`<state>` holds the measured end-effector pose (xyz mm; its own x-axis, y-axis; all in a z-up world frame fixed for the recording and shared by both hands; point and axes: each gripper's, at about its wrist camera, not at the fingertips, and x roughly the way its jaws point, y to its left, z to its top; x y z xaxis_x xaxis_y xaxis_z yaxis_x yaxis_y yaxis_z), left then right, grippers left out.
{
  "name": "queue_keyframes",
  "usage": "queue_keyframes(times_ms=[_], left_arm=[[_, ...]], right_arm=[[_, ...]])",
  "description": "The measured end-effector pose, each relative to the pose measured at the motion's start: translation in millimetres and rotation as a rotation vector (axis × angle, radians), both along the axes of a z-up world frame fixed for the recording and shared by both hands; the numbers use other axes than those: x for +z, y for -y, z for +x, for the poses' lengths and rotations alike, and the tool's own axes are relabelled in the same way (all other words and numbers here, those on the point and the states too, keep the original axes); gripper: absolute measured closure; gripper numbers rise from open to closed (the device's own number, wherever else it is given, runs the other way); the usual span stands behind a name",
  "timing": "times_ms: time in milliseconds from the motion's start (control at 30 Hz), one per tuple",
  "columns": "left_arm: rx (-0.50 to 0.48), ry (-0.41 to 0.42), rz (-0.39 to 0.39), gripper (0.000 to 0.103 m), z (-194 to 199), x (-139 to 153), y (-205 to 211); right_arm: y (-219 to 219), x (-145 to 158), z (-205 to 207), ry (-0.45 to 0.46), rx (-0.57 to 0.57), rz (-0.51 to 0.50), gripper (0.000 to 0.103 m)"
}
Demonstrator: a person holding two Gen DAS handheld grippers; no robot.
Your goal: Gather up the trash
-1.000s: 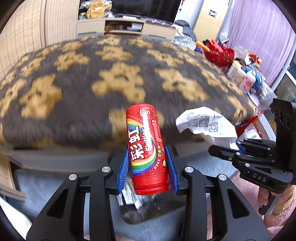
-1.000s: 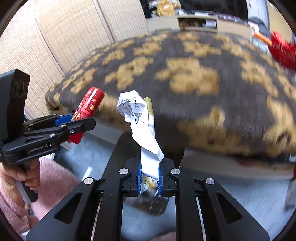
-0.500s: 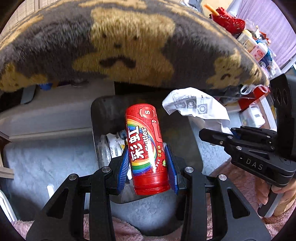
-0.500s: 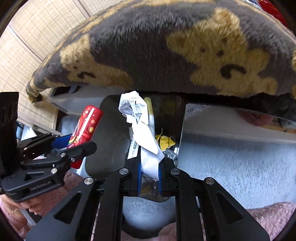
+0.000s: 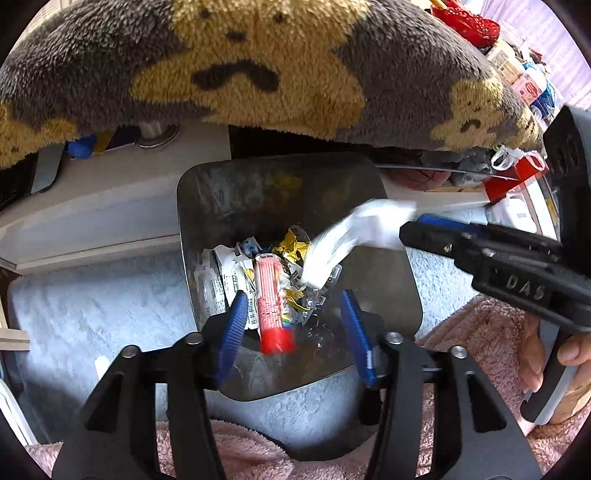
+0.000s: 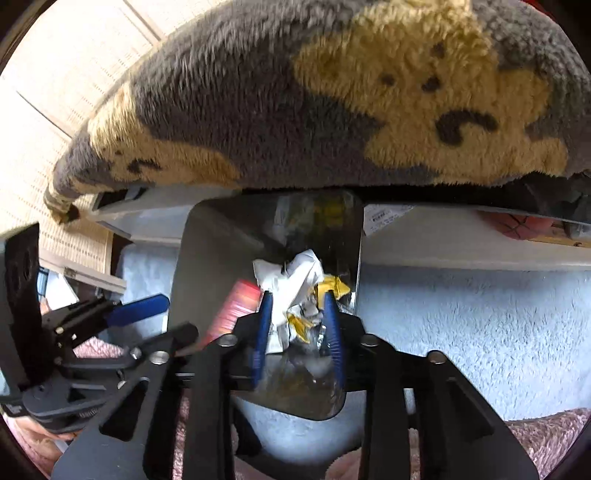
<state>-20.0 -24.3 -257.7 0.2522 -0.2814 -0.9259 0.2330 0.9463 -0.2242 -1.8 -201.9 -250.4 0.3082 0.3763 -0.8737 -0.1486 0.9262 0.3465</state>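
Observation:
My left gripper [image 5: 293, 326] hangs over a dark grey trash bin [image 5: 184, 221], its jaws opening. The red candy tube [image 5: 271, 302] is loose between the blue pads, blurred and dropping onto the wrappers in the bin. My right gripper [image 6: 299, 326] is over the same bin [image 6: 207, 258], its jaws also opening. The crumpled white paper [image 6: 291, 280] has left its pads and is falling in; in the left wrist view it is a white streak [image 5: 351, 236] just below the right gripper [image 5: 413, 229]. The red tube [image 6: 236, 306] and left gripper [image 6: 166, 319] show at the left.
A grey blanket with tan bears [image 5: 258, 74] overhangs the bin's far side. A pale blue rug [image 5: 92, 295] surrounds the bin, and pink fleece [image 5: 480, 332] lies in front. A red basket [image 5: 465, 22] and packaged goods crowd the far right.
Both grippers sank toward the bin and tilted down. Both then opened: the red tube slipped out of the left pads and the white paper left the right pads.

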Motion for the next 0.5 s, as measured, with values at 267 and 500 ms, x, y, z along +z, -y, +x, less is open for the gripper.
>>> queue_keyframes(times_ms=[267,500], left_arm=[[0.019,0.024,-0.007,0.021,-1.9,9.6,-0.1],[0.032,0.088,-0.05,0.008,3.7,42.5,-7.9]], right_arm=[[7.5,22.5,2.8,0.072,-0.042,0.005,0.023],[29.9,71.6,10.1,0.215,-0.088,-0.014,0.004]])
